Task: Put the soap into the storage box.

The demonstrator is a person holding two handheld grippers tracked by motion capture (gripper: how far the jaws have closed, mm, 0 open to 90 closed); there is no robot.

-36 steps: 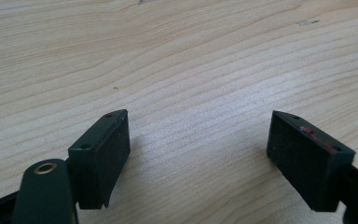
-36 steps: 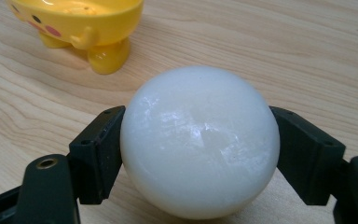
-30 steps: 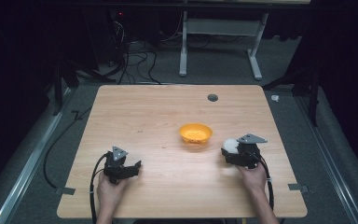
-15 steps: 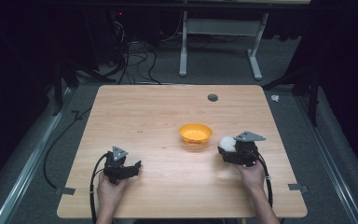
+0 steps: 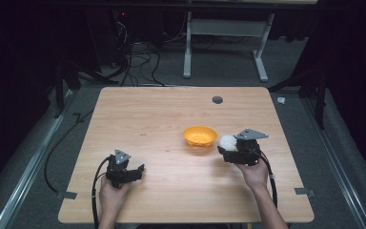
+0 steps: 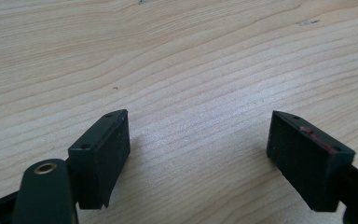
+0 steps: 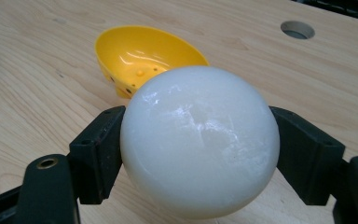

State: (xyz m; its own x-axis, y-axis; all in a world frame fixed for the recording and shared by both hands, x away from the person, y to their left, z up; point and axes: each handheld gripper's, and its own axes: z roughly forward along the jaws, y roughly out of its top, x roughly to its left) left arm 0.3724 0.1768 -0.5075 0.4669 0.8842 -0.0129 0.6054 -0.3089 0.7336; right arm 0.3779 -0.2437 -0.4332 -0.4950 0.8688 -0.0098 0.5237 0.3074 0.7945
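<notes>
step: white ball (image 7: 199, 140) is carried to yellow bowl (image 7: 144, 58) | right gripper (image 5: 228, 149): fingers closed on ball, just beside bowl, above surface (image 5: 171, 124) | left gripper (image 5: 136, 171): fingers wide, nothing held | advice: ball should be centred over bowl and lowered before release

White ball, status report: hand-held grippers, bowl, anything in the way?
Right hand-held gripper shut on white ball. Left hand-held gripper open, empty. Yellow bowl just beyond, path clear.
</notes>
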